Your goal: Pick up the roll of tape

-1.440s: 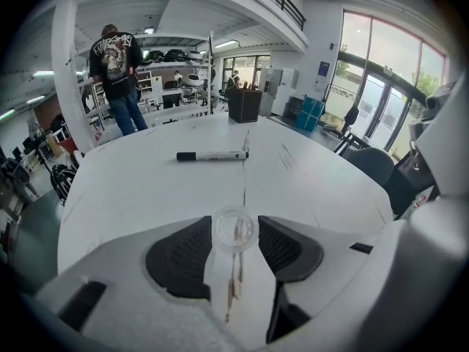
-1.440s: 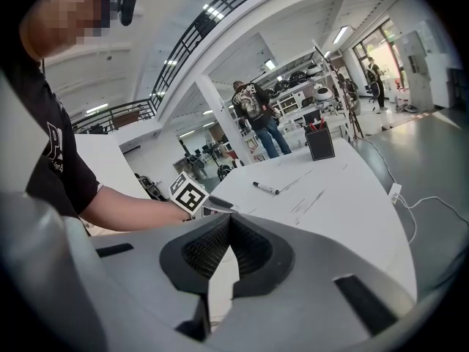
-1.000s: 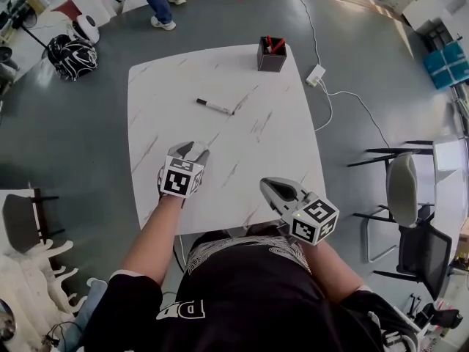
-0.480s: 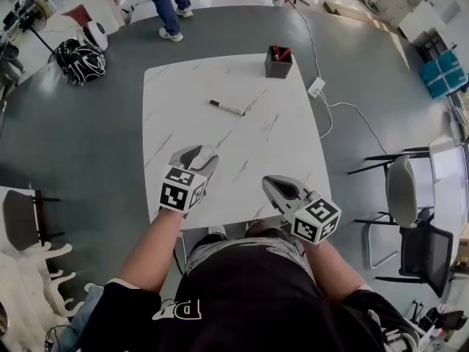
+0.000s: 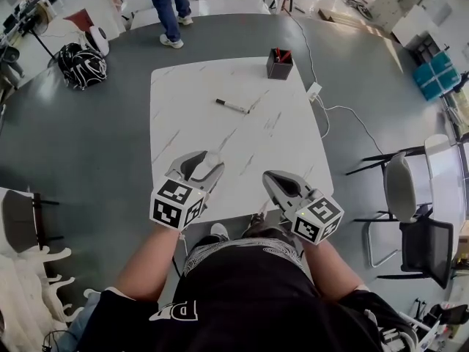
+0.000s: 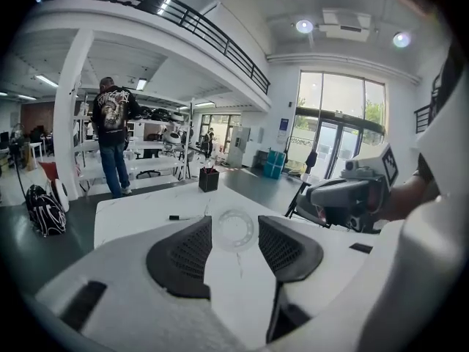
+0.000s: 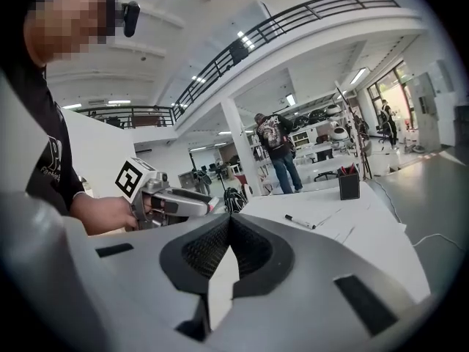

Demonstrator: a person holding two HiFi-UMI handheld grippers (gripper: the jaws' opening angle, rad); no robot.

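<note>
The roll of tape [image 6: 235, 214] is a clear ring standing on edge between the tips of my left gripper [image 6: 234, 229], which is shut on it. In the head view the left gripper [image 5: 204, 159] hovers over the near left part of the white marble table [image 5: 278, 138], and the tape shows only as a pale blur at its tips. My right gripper [image 5: 270, 177] is at the near right edge of the table. Its jaws meet at the tips with nothing between them [image 7: 229, 223].
A black marker [image 5: 232, 106] lies on the far half of the table, and a dark pen holder [image 5: 279, 64] stands at the far right corner. A chair [image 5: 401, 189] stands to the right, a backpack [image 5: 79, 66] at far left, and a person [image 5: 170, 6] beyond the table.
My left gripper has drawn back toward me and to the near edge of the table, with the tape in it. The right gripper has hardly moved. The head view has shifted.
</note>
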